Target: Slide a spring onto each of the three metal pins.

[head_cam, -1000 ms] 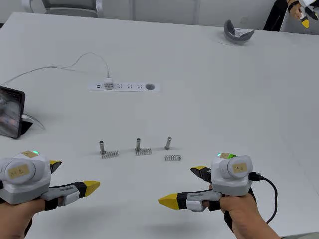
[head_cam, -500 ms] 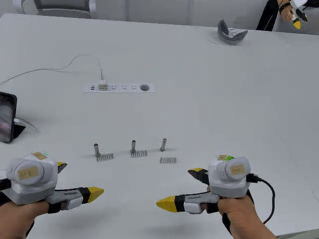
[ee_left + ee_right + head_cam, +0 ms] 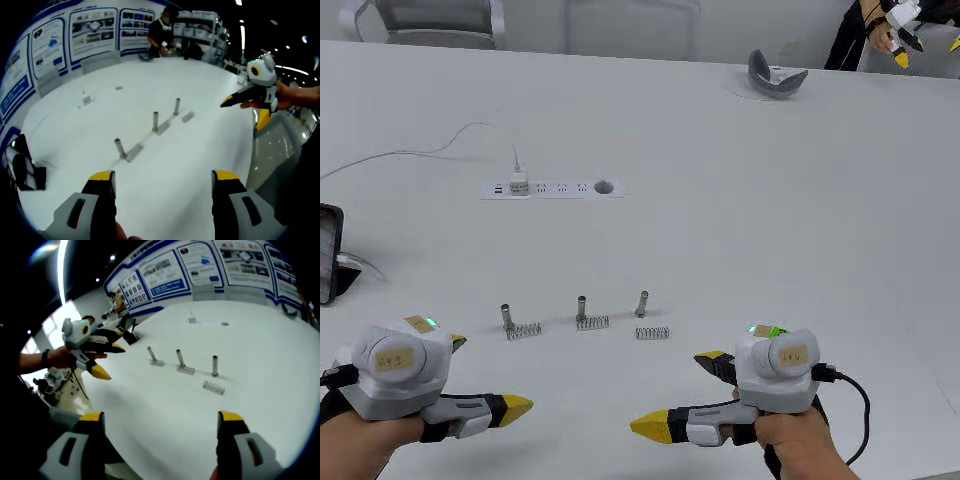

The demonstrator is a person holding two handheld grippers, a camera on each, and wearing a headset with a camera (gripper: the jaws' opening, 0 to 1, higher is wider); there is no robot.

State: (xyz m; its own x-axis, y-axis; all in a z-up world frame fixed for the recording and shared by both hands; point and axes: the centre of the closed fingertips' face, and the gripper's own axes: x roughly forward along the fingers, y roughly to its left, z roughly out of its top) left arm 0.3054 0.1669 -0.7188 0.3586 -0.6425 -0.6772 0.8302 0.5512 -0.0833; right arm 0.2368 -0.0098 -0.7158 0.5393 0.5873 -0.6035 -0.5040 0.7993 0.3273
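Three short metal pins (image 3: 507,316) (image 3: 581,308) (image 3: 642,303) stand upright in a row on the white table. A small spring (image 3: 524,330) (image 3: 592,322) (image 3: 653,333) lies flat just in front of each. In the left gripper view the pins (image 3: 155,121) and springs (image 3: 164,126) lie ahead. My left gripper (image 3: 485,375) (image 3: 163,177) hovers open and holds nothing, near the front left. My right gripper (image 3: 678,392) (image 3: 160,419) hovers open and holds nothing at the front right, with the nearest spring (image 3: 214,387) ahead of it.
A white power strip (image 3: 550,187) with a plugged cable lies behind the pins. A dark tablet (image 3: 328,250) stands at the left edge. A grey curved object (image 3: 775,78) sits at the far side. A person's hand (image 3: 890,25) with grippers shows at the far right.
The head view has shifted slightly. Pins and springs lie as before, and both grippers stay open near the front edge.
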